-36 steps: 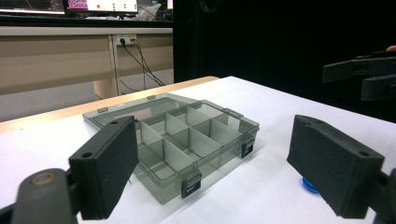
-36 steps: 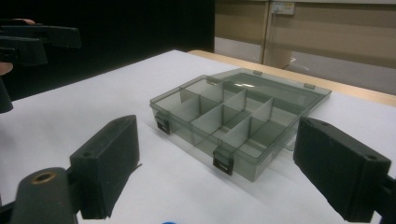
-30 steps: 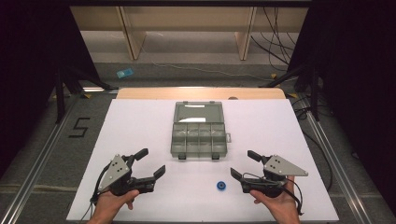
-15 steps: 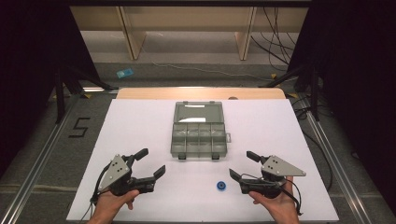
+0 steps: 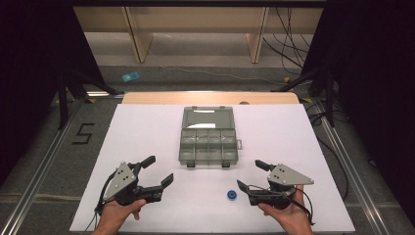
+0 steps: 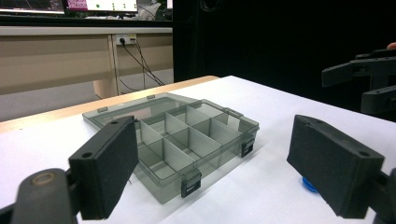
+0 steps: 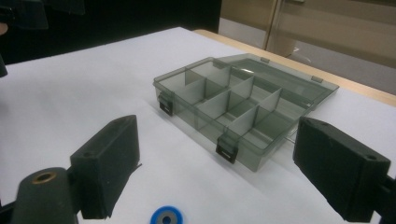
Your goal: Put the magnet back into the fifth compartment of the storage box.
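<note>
Small blue ring-shaped part [image 5: 231, 195] lying loose on white table [image 5: 147, 127], just left of right gripper [image 5: 250, 177], not yet picked. Translucent grey compartment box [image 5: 208, 142] sitting open, compartments looking empty. Left gripper [image 5: 160, 170] and right both gaping wide, holding nothing. Nearly everything remaining.
</note>
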A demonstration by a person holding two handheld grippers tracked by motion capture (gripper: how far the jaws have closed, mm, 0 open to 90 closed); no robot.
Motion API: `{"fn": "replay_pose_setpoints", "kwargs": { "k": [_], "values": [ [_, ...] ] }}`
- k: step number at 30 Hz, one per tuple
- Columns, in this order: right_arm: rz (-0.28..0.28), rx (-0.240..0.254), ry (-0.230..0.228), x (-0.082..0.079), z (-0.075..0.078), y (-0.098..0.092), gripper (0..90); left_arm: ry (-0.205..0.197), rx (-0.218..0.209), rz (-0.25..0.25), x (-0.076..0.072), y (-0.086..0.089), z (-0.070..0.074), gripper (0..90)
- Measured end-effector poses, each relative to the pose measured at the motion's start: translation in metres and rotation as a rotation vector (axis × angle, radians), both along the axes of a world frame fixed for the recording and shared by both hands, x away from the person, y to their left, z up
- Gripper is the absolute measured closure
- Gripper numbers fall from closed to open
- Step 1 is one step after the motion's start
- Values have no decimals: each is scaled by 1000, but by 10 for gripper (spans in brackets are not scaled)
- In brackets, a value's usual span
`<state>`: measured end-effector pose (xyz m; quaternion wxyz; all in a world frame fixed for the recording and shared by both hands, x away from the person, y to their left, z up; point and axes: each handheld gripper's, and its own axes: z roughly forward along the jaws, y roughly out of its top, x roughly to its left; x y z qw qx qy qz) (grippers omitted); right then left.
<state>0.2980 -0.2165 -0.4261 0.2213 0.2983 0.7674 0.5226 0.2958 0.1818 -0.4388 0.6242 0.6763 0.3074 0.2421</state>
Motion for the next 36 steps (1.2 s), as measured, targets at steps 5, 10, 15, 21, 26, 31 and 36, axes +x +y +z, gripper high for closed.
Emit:
{"fn": "replay_pose_setpoints", "kwargs": {
  "k": [5, 10, 15, 21, 26, 31, 36],
  "values": [
    [16, -79, 21, 0, 5, 5, 156, 1, 3, 0, 0, 0, 0, 154],
    [55, -175, 66, 4, 6, 14, 164, 2, 4, -1, 0, 0, 0, 154],
    [88, -253, 119, 9, 6, 20, 187, 2, 3, -1, 0, 0, 0, 154],
    [128, -346, 187, 16, 5, 27, 186, 3, 3, -2, 0, -1, -1, 154],
    [160, -426, 221, 22, -1, 35, 207, 1, 3, -1, 0, 0, 0, 154],
    [200, -507, 276, 25, -4, 43, 228, -1, -7, -7, 1, -1, -1, 154],
    [252, -588, 320, 31, -9, 49, 259, 2, 4, -2, 0, 0, 0, 154]
  ]
}}
